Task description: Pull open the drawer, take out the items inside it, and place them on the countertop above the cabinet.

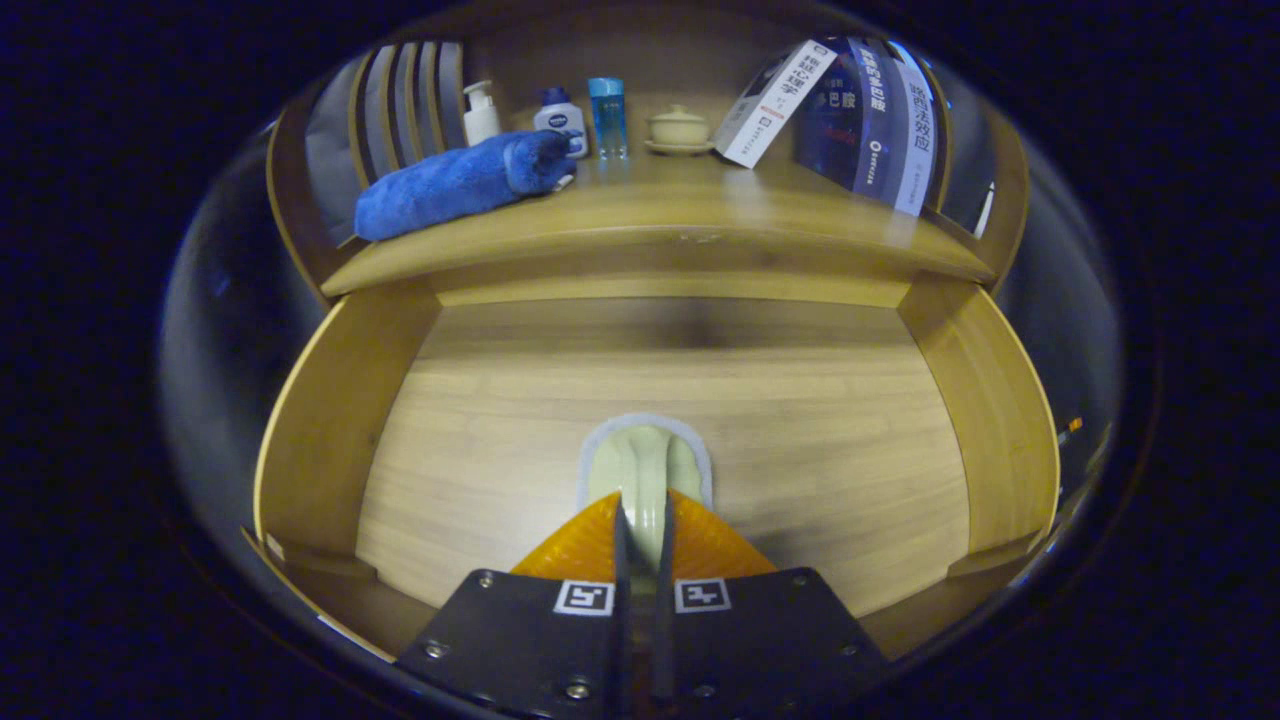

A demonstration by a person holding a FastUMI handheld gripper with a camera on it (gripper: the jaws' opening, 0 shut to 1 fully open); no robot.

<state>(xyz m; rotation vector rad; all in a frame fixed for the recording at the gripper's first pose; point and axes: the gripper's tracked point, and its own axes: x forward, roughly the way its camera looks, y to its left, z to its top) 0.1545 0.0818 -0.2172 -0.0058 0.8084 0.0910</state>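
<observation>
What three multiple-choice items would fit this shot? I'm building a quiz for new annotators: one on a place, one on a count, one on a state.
1. Where does the blue towel lie?
A. on the drawer floor
B. on the countertop, beside the bottles
C. between the jaws

2. How many bottles stand on the countertop?
A. three
B. one
C. five

3. What are the jaws of the gripper doing?
A. spread wide over nothing
B. pressing on the drawer's side wall
C. closed on a pale green item over the open drawer

Answers: 1 B, the towel rests on the top surface next to the pump bottle. 2 A, a pump bottle, a white bottle with a blue cap and a clear blue bottle stand in a row. 3 C, the item sits pinched between both fingers.
</observation>
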